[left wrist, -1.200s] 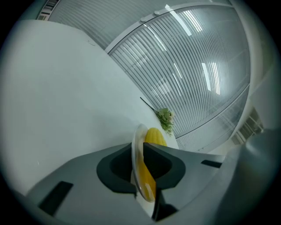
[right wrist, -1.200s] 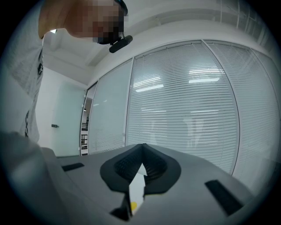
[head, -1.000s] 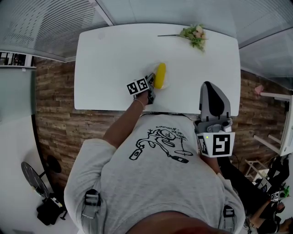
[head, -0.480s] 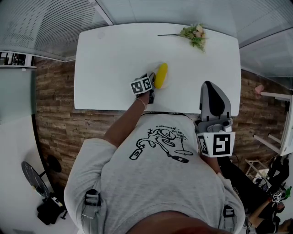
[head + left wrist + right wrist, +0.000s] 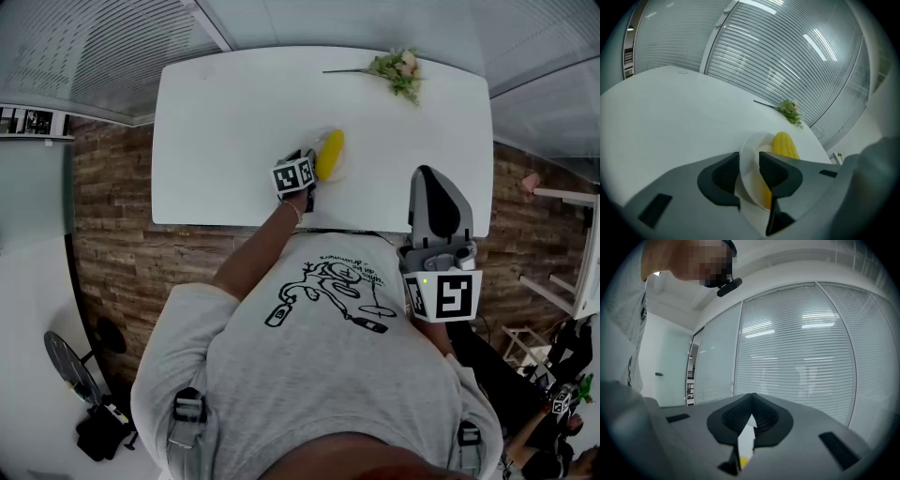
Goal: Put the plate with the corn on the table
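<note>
A yellow corn cob [image 5: 330, 155] lies on a small white plate [image 5: 343, 172] that rests flat on the white table [image 5: 225, 122], near its front edge. My left gripper [image 5: 308, 161] points down at the plate's near rim. In the left gripper view its jaws have just been opening. The plate [image 5: 757, 140] rim passes between the pads [image 5: 774, 172] with a gap on each side, and the corn [image 5: 785, 144] lies just beyond. My right gripper [image 5: 438, 202] is held level beside the person's body, off the table, its tips [image 5: 751, 397] closed together on nothing.
A sprig of green leaves with pale flowers [image 5: 398, 73] lies at the table's far right. It also shows past the plate as the sprig [image 5: 790, 110] in the left gripper view. Blinds and glass walls surround the table; wood floor lies below its front edge.
The left gripper's marker cube has slid a little to the right and rolled. The corn and plate have shifted slightly right. The right gripper has kept still.
</note>
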Motion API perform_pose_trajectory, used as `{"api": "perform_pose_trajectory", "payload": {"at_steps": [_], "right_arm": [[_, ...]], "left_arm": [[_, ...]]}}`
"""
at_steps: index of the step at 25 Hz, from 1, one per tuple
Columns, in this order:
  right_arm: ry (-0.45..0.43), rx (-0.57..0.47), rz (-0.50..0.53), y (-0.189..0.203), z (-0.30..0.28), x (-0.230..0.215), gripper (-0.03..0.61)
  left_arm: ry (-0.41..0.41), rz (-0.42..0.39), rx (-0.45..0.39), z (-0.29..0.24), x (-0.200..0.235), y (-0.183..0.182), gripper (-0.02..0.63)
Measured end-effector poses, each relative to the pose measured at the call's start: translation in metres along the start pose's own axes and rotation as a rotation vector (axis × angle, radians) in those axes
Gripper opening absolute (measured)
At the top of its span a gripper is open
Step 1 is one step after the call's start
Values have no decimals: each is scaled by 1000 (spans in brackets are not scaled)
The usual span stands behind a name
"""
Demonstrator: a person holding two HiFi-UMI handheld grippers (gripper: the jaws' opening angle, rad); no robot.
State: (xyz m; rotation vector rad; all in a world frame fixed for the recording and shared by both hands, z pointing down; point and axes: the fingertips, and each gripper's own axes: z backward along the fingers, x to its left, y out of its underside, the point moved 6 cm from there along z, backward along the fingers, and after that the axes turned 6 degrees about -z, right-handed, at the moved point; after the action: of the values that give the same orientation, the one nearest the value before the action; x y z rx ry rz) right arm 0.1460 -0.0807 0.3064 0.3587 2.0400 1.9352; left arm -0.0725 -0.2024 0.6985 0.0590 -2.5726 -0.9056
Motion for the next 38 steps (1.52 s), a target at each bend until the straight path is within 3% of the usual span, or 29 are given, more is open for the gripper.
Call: {"api": "perform_pose_trajectory", "payload": {"at_steps": [6,18,21,28,38], "right_arm": [[0,1,5,-1,-1,0,8],[-2,9,5,2,-3,-2,6],[-2,9,3,2,-3,-2,6],[-4,12,1,3,-4,-2,6],[-1,15,-2,5,-2,-3,6]], "left_arm": [[-22,-61,3,1,0,0,133],[-48,-83,-29,15,5,-5,133],[-34,-109,-66,26,1,-12,132],[43,-257,-187,63,-28,-46,120],[122,-354,-369,127,-61,-84,75]]}}
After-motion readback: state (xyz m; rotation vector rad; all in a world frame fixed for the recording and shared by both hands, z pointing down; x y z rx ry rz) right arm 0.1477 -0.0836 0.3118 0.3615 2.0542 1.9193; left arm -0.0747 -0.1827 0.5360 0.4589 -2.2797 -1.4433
